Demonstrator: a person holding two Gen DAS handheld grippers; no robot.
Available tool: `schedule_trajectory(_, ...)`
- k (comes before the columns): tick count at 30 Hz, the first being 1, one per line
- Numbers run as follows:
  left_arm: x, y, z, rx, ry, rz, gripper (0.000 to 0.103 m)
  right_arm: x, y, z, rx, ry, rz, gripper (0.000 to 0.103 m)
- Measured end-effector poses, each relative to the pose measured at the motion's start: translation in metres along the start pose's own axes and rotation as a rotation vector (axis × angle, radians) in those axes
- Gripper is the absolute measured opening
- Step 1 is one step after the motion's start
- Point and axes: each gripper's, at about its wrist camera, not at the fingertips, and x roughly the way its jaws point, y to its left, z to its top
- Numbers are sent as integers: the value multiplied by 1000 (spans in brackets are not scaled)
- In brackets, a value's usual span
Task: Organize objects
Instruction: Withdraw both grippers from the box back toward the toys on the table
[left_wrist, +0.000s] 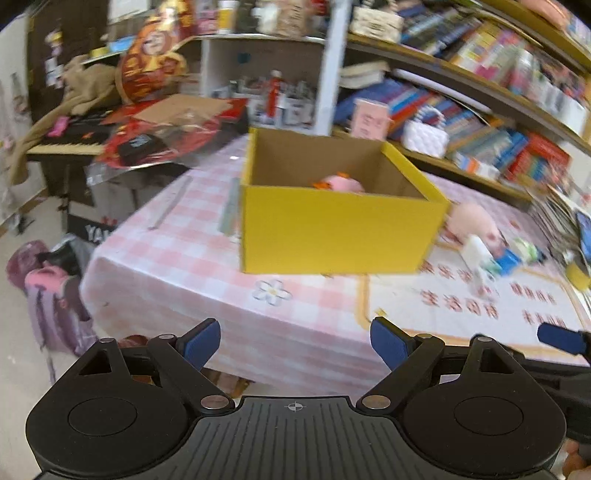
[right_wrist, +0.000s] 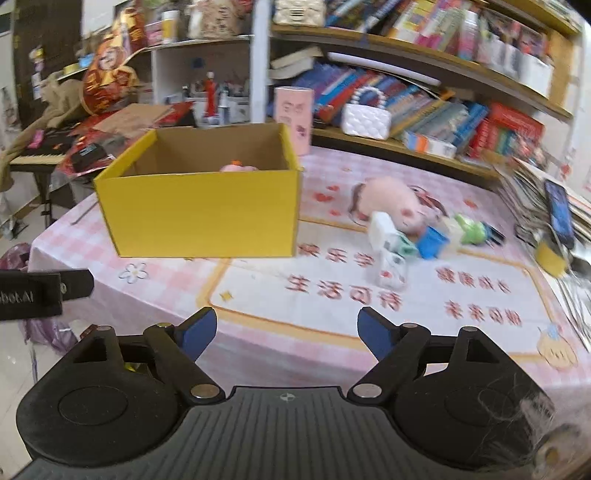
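Surface (right_wrist: 155, 291) under pink checked cloth; crowded bookshelves (right_wrist: 424, 92) behind. Yellow box (right_wrist: 199, 214) stands open on it, a pink toy (left_wrist: 341, 183) inside. Right of the box, apart: pink plush (right_wrist: 391, 201) with small toys (right_wrist: 432, 242) touching. Left gripper (left_wrist: 295, 343) and right gripper (right_wrist: 286, 332) hover short of the surface, tilted down, jaws wide, empty.

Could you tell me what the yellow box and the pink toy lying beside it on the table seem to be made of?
The yellow box looks like cardboard: a smooth matte yellow outside, a raw brown inside, and thin straight-cut walls. The pink toy appears to be soft plush fabric, with a rounded, fuzzy outline and no hard edges, though blur hides its surface texture.
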Motion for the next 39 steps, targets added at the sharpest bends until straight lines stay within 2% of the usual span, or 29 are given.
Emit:
schedule_trajectory(7,4,-31,-4,102,24,-73,91,-10,-24,-12,89,36,-76,84)
schedule_trajectory(14,15,-63,-1,140,38,-144,94,-17,-52,-23,115,48,-161,84)
schedule_trajectory(20,30,-99,-1,178,85,-201,94,-20,-89,-29,166,70,-230,85)
schedule_trajectory(24,35,-122,0,209,84,-207,95,-17,-118,-30,224,87,-260,85)
schedule_trajectory(32,54,-166,5,216,124,-229,95,2,-162,-22,231,129,-258,85)
schedule_trajectory(39,73,-203,12,226,128,-197,95,24,-201,-12,231,132,-218,86)
